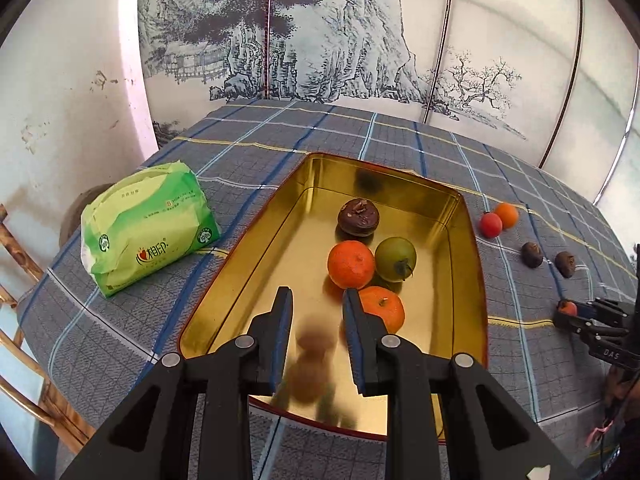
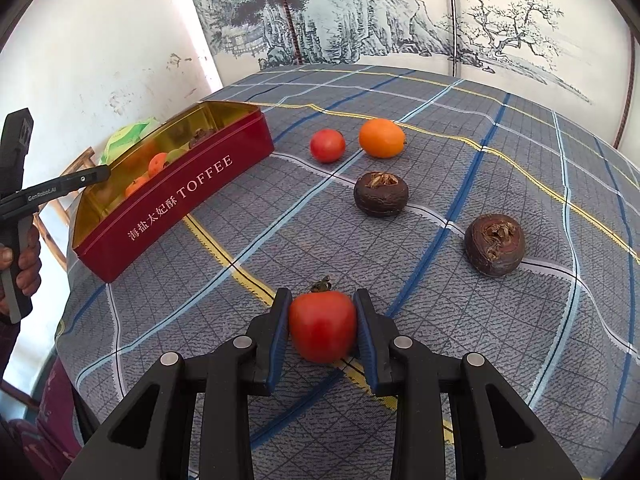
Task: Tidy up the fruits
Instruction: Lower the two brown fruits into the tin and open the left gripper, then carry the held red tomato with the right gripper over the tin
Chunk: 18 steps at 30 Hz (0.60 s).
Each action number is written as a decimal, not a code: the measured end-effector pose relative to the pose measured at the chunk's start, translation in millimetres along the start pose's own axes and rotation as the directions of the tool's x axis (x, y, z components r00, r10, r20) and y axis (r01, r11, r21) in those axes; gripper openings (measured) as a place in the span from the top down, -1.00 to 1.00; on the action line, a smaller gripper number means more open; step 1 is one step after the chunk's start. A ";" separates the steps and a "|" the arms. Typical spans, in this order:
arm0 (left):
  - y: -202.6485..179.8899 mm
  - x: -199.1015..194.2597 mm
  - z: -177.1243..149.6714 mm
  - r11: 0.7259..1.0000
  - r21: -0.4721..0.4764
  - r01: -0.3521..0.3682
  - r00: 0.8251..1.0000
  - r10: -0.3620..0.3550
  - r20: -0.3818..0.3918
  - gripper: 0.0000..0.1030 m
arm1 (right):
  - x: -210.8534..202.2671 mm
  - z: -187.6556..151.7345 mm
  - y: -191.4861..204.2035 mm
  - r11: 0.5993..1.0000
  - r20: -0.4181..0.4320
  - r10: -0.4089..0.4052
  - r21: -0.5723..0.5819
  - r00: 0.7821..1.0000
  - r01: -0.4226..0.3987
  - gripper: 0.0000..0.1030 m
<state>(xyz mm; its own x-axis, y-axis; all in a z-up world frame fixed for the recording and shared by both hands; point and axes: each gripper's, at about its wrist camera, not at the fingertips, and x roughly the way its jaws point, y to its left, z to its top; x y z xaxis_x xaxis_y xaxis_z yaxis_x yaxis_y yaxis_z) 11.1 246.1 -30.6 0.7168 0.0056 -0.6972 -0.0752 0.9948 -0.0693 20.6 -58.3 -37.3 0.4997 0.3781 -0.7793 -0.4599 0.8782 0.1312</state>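
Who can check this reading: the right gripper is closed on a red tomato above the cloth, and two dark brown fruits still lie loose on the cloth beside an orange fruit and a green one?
One detail is wrong. The loose fruit beside the orange fruit is red, not green, as the right wrist view shows. The right gripper does clamp a red tomato, and two dark brown fruits lie on the cloth.

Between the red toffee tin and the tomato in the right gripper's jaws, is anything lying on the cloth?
No. The right wrist view shows only bare plaid tablecloth between the toffee tin and the held tomato.
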 end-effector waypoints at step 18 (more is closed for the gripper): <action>-20.1 -41.5 -19.5 0.996 0.002 -0.089 0.994 0.088 0.065 -0.52 | -1.5 -0.3 -0.6 1.000 0.001 -0.010 0.007 1.000 0.010 0.37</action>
<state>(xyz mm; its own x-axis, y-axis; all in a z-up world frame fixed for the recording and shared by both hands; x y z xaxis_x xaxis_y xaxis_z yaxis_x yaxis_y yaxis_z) -30.6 223.8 -14.1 0.7511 0.1001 -0.6526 -0.1371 0.9905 -0.0059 19.9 -59.5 -36.5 0.5047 0.3696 -0.7801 -0.4500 0.8838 0.1276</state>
